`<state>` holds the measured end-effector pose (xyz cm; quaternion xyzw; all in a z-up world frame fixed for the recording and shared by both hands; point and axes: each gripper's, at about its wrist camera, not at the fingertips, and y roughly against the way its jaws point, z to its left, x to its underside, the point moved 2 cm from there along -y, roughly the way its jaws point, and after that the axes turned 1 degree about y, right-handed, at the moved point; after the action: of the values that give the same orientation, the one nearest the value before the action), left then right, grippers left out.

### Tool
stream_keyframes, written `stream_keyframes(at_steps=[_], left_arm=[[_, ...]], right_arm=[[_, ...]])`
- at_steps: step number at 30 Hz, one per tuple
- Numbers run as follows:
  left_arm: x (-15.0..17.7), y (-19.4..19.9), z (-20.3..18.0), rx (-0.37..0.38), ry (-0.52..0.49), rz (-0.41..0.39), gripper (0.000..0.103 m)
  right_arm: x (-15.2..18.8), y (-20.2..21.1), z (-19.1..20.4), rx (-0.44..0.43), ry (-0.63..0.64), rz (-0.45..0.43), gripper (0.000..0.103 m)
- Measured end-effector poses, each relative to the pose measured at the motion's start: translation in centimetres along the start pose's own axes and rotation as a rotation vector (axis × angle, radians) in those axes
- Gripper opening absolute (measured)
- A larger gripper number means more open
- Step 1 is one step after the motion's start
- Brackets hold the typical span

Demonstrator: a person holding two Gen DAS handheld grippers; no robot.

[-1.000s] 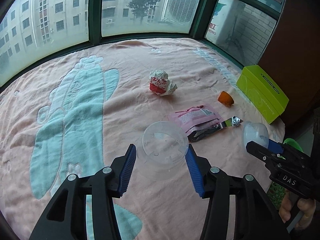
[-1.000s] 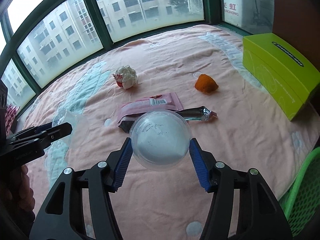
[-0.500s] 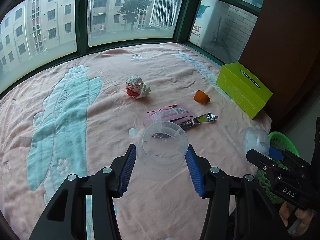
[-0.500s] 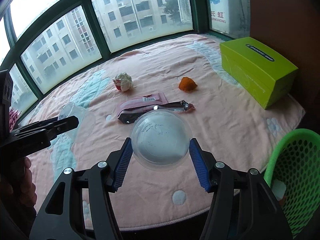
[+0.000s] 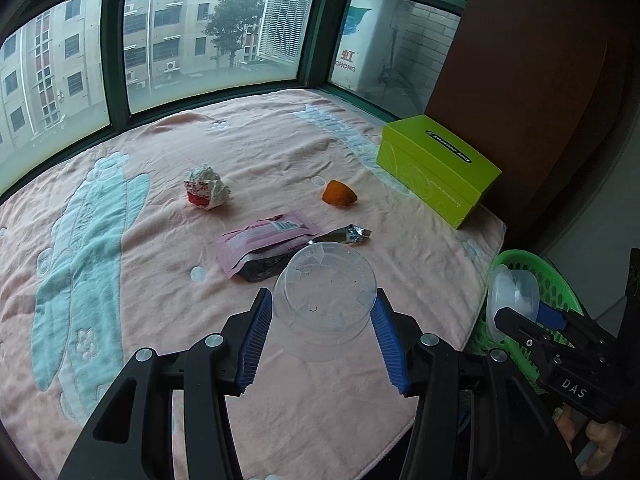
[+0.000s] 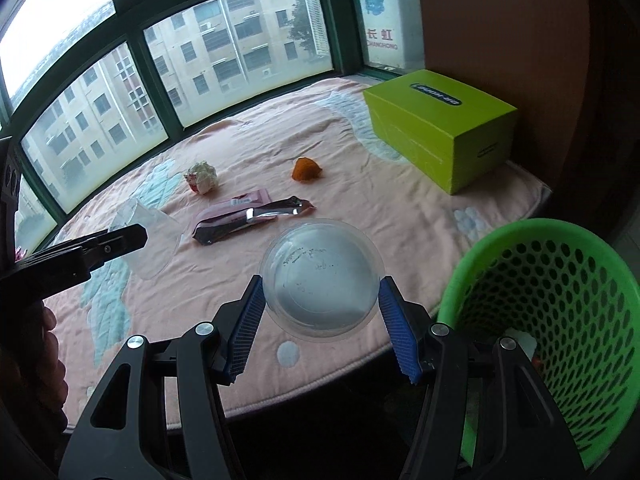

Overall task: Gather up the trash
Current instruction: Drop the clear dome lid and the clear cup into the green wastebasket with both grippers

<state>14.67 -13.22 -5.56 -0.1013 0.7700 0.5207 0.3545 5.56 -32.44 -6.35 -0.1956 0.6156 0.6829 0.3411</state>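
Observation:
My left gripper (image 5: pixel 322 330) is shut on a clear plastic cup (image 5: pixel 325 300), held above the pink blanket. My right gripper (image 6: pixel 320 326) is shut on a clear domed lid (image 6: pixel 320 276), held over the bed's front edge, just left of the green mesh basket (image 6: pixel 560 280). The basket also shows in the left wrist view (image 5: pixel 532 272) with the lid (image 5: pixel 512 292) in front of it. On the blanket lie a crumpled white and red paper (image 5: pixel 206 192), a pink wrapper (image 5: pixel 264 240), a dark foil wrapper (image 5: pixel 344 236) and an orange peel (image 5: pixel 339 194).
A lime green box (image 5: pixel 436 168) stands at the blanket's right edge by a brown wall (image 5: pixel 540 80). Windows run along the far side. The bed edge (image 6: pixel 320 376) drops to the floor beside the basket, which holds something white (image 6: pixel 520 340).
Both grippers have pulled back and to the right with their loads. The green basket has come into fuller view beside the right gripper.

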Motion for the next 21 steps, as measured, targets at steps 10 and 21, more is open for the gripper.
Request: stream_keyframes(at_steps=[10,21], left_arm=[[-0.4,-0.7,-4.8,0.073,-0.072,0.007,0.049],[-0.7,-1.9,-9.6,0.151,-0.141,0.027,0.049]], right_arm=[[1.6,2.7,-5.6,0.113,-0.088,-0.019,0.059],[3.5,5.0,-11.3,0.239,-0.18,-0.025,0.059]])
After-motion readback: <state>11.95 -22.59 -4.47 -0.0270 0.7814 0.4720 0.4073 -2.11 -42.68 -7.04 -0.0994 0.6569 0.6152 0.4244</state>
